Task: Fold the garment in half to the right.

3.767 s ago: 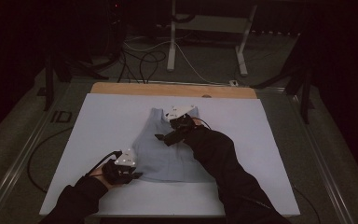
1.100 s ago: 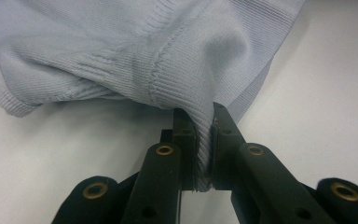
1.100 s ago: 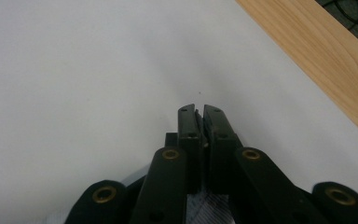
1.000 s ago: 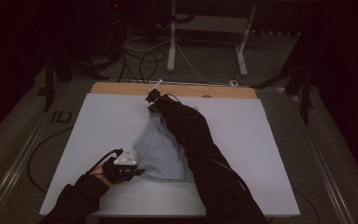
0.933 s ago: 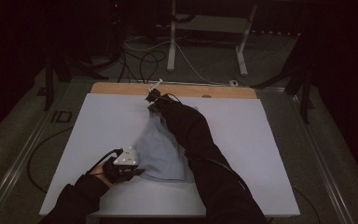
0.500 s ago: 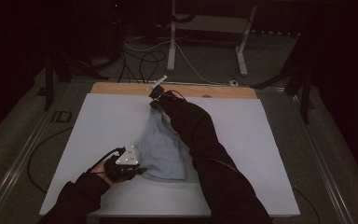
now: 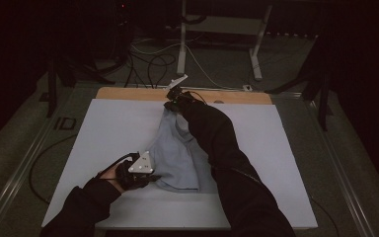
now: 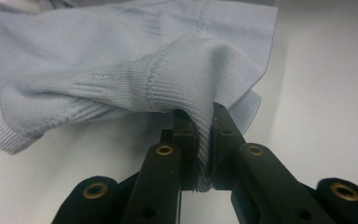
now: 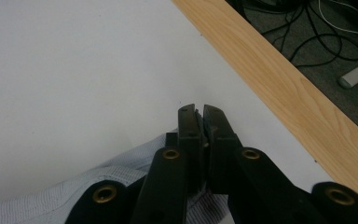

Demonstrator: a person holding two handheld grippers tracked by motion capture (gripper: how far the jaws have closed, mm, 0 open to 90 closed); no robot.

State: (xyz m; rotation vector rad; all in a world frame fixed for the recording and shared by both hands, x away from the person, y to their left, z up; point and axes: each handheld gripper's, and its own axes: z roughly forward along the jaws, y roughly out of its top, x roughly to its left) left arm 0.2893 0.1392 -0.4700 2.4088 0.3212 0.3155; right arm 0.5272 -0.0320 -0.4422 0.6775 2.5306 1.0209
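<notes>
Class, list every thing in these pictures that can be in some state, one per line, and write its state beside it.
Pale blue knitted garment: stretched between the two grippers, partly raised off the table, bunched and creased.
Left hand-held gripper: shut on a fold of the garment's ribbed edge.
Right hand-held gripper: shut on the garment's far end, near the wooden strip.
White table: flat, bearing the garment.

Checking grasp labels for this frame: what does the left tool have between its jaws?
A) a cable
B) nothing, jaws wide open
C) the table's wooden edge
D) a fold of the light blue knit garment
D: in the left gripper view the left tool is shut on a ribbed fold of the light blue knit garment.
</notes>
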